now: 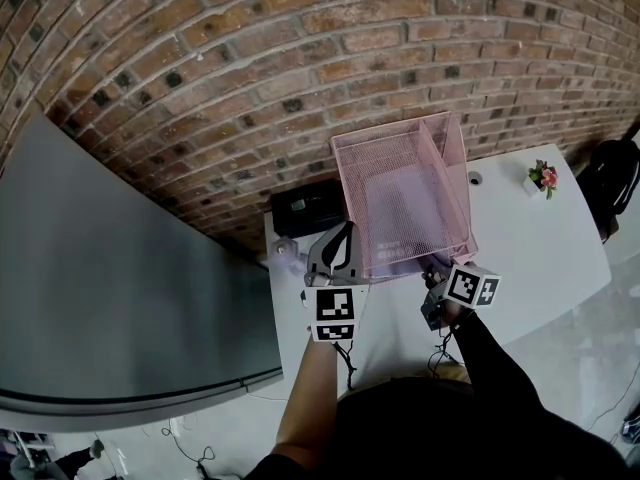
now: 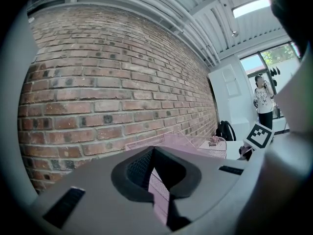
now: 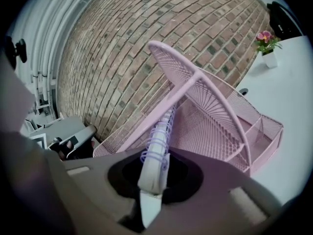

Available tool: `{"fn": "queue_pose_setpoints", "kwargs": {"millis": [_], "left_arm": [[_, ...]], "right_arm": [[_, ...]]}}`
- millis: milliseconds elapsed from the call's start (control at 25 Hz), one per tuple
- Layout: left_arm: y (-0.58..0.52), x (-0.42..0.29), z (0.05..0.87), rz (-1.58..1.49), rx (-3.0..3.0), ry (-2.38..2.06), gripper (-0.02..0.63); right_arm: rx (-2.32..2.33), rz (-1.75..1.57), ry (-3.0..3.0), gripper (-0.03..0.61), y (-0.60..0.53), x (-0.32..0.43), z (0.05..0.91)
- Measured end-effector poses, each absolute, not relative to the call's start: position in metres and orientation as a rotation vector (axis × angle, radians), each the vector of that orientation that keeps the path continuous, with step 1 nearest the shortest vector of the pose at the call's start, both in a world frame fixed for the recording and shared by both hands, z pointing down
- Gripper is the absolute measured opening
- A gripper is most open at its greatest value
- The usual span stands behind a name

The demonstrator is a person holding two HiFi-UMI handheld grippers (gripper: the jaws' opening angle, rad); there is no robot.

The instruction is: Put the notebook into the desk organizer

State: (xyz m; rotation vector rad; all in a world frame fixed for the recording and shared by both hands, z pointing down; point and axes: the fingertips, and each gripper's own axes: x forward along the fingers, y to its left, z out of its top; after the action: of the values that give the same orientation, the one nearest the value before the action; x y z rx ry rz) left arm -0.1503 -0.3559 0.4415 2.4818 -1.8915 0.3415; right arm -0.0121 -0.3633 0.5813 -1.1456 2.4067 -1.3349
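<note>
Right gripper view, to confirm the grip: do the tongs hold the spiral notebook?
Yes, the right gripper has its tongs closed on the spiral notebook, near the mesh desk organizer.

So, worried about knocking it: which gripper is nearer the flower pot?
Right. The right gripper is at the organizer's near right corner, on the flower pot's side; the left gripper is at its near left corner, farther off.

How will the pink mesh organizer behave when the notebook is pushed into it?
The desk organizer is thin open wire mesh, so it is probably light and may slide on the smooth white table. Its tall walls could make it tip; the left gripper, clamped on its side, likely steadies it.
</note>
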Motion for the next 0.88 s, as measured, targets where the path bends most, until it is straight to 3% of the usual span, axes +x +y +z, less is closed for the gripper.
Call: {"fn": "queue_pose_setpoints", "kwargs": {"millis": [400, 880], "left_arm": [[-0.365, -0.138, 0.446, 0.404, 2.511, -1.873, 0.008], [-0.364, -0.124, 0.445, 0.414, 2.540, -1.841, 0.008]], "right_arm": [[-1.129, -1.292, 2.445, 0.034, -0.369, -0.016, 0.582], [-1.196, -1.174, 2.665, 0.112, -0.360, -0.023, 0.585]]}}
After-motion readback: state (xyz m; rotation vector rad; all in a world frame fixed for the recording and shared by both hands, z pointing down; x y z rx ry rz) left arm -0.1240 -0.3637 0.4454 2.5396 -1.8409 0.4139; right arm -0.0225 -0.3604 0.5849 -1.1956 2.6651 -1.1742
